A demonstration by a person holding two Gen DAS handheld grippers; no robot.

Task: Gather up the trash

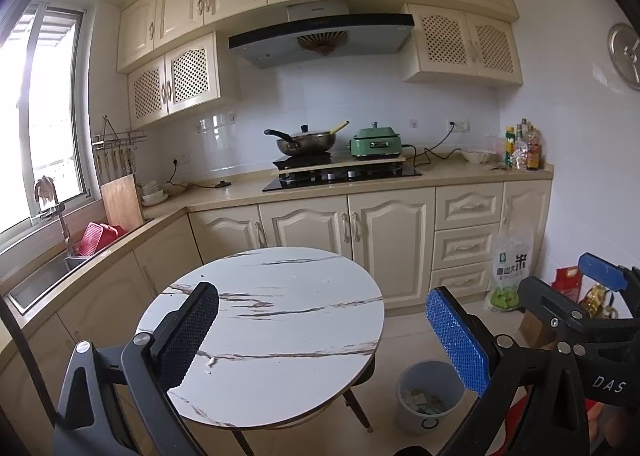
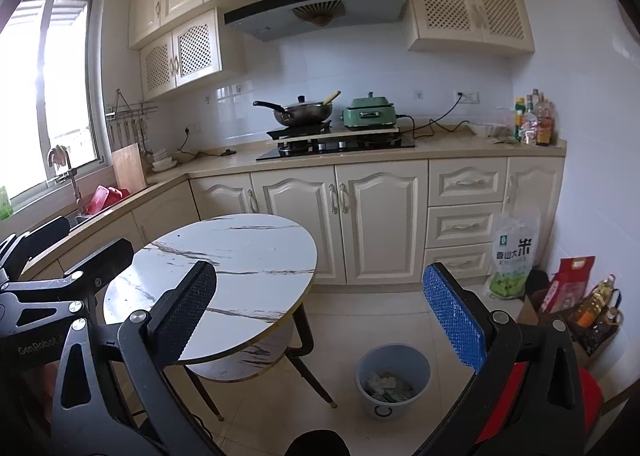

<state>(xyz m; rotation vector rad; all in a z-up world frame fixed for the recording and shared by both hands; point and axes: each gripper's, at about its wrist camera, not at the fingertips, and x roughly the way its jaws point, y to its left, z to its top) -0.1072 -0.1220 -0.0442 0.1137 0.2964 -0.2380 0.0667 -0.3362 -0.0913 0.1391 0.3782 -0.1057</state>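
Right wrist view shows the bin (image 2: 393, 380) on the floor beside the table (image 2: 224, 276), crumpled paper trash (image 2: 386, 384) lying inside. Its hand-held gripper (image 2: 320, 320) gapes wide, empty. Left wrist view alone shows a small scrap (image 1: 209, 362) on the tabletop; that hand-held gripper (image 1: 320, 336) is wide too.

Both cameras look forward along their own fingers, from above and slightly down, toward the kitchen counter (image 1: 248, 190) at the far wall. The left view sits nearer over the round table (image 1: 280, 320). The right view stands more to the right. Both share the table, the bin (image 2: 392, 380) and the stove (image 2: 336, 146).
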